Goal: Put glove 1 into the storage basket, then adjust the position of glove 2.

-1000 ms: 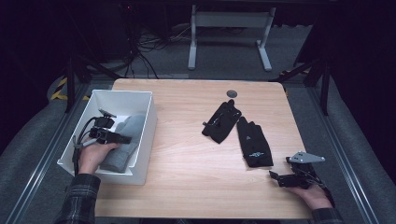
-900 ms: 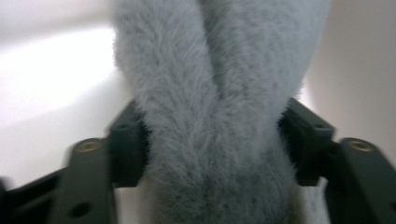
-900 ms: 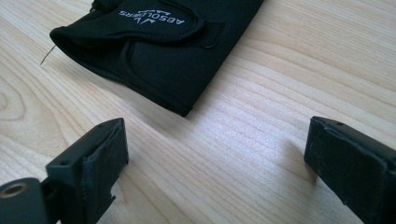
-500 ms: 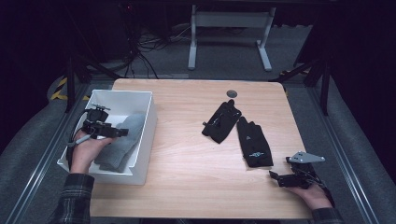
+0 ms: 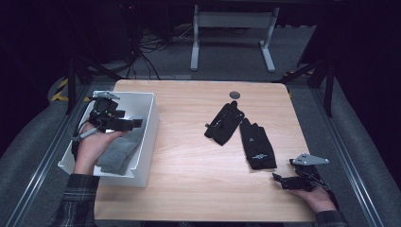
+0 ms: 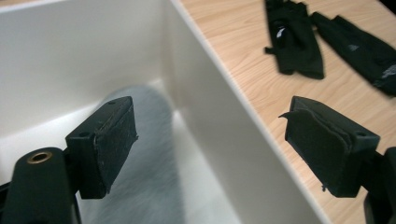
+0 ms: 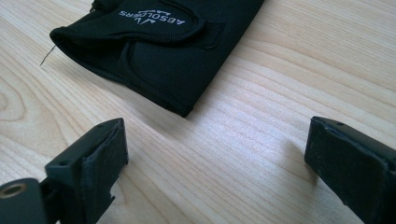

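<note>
A: Left gripper (image 5: pixel 137 124) has lifted off the grey cloth (image 5: pixel 119 152) since the earlier frame. Jaws have just been opening and now stand wide, nothing between them. Cloth lies loose on the bin (image 5: pixel 147 142) floor, near the right wall.

B: Right side?

A: Right gripper (image 5: pixel 275 178) parked at the near right corner of the surface (image 5: pixel 189 161), jaws wide, empty. In its own view the cuff of the near glove (image 7: pixel 159 51) sits just ahead of the jaws, not touching.

B: So the gloves come next.

A: Looks that way. Two black gloves: near glove (image 5: pixel 256 144) just beyond the right gripper, far glove (image 5: pixel 224 124) beside it toward the middle, apparently overlapping at the fingertips. Hard to tell from above whether they actually touch.

B: How do we do the pick cleanly?

A: Take the near one with the right gripper. Come in low at the cuff, lower jaw skimming the wood, and pinch the doubled edge by the strap so it can't slip. Lift straight up before moving across, or it may drag its neighbour.

B: And the left?

A: Clear the bin wall first. In the left gripper view the rim sits between the jaws, so go higher before swinging over. Then grab the far glove mid-body.
</note>
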A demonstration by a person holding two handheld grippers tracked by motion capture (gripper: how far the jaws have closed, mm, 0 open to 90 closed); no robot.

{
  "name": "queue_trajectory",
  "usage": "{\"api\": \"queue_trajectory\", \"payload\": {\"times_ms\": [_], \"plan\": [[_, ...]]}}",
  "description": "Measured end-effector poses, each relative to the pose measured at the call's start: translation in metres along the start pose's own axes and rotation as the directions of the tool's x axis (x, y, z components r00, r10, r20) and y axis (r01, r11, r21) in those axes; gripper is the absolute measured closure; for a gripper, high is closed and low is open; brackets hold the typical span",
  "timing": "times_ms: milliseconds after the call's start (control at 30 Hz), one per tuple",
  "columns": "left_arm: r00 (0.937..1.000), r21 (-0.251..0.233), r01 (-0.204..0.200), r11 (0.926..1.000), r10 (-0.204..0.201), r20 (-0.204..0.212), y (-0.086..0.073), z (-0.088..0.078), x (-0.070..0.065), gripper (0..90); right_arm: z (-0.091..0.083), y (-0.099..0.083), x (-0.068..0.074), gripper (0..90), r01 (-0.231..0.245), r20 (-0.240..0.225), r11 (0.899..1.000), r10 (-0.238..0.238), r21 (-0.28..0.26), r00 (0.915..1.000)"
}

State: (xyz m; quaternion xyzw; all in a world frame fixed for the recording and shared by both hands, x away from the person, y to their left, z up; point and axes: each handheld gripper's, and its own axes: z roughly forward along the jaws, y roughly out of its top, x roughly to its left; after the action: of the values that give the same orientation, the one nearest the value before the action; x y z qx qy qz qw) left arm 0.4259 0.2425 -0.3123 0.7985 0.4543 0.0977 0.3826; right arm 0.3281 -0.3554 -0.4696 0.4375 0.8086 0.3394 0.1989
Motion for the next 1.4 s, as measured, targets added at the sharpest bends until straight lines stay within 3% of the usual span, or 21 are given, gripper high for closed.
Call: {"api": "queue_trajectory", "payload": {"times_ms": [200, 367, 767, 967, 1233, 1400], "plan": [[0.9971, -0.044, -0.053, 0.9976, 0.056, 0.053, 0.011, 0.001, -0.032, 17.3, 0.000, 0.000, 0.000, 6.4, 0.000, 0.001, 1.000, 0.000, 0.000, 1.0000], [0.9907, -0.048, -0.094, 0.9944, 0.098, 0.095, 0.017, 0.011, -0.058, 17.3, 0.000, 0.000, 0.000, 6.1, 0.000, 0.000, 1.000, 0.000, 0.000, 1.0000], [0.9608, -0.040, -0.197, 0.9796, 0.201, 0.191, 0.017, 0.049, -0.116, 17.3, 0.000, 0.000, 0.000, 5.9, 0.001, 0.000, 1.000, -0.001, 0.001, 1.0000], [0.9502, -0.017, -0.221, 0.9750, 0.220, 0.221, 0.010, 0.071, -0.131, 17.3, 0.000, 0.000, 0.000, 6.0, 0.001, 0.000, 1.000, -0.001, 0.001, 1.0000], [0.9377, 0.004, -0.262, 0.9650, 0.254, 0.237, -0.014, 0.099, -0.148, 17.4, 0.000, 0.000, 0.001, 4.6, 0.004, 0.001, 1.000, -0.004, 0.004, 1.0000], [0.9346, 0.027, -0.276, 0.9606, 0.262, 0.241, -0.029, 0.115, -0.150, 16.9, 0.000, 0.002, 0.000, 4.1, 0.016, -0.012, 1.000, -0.016, 0.024, 0.9998]]}}
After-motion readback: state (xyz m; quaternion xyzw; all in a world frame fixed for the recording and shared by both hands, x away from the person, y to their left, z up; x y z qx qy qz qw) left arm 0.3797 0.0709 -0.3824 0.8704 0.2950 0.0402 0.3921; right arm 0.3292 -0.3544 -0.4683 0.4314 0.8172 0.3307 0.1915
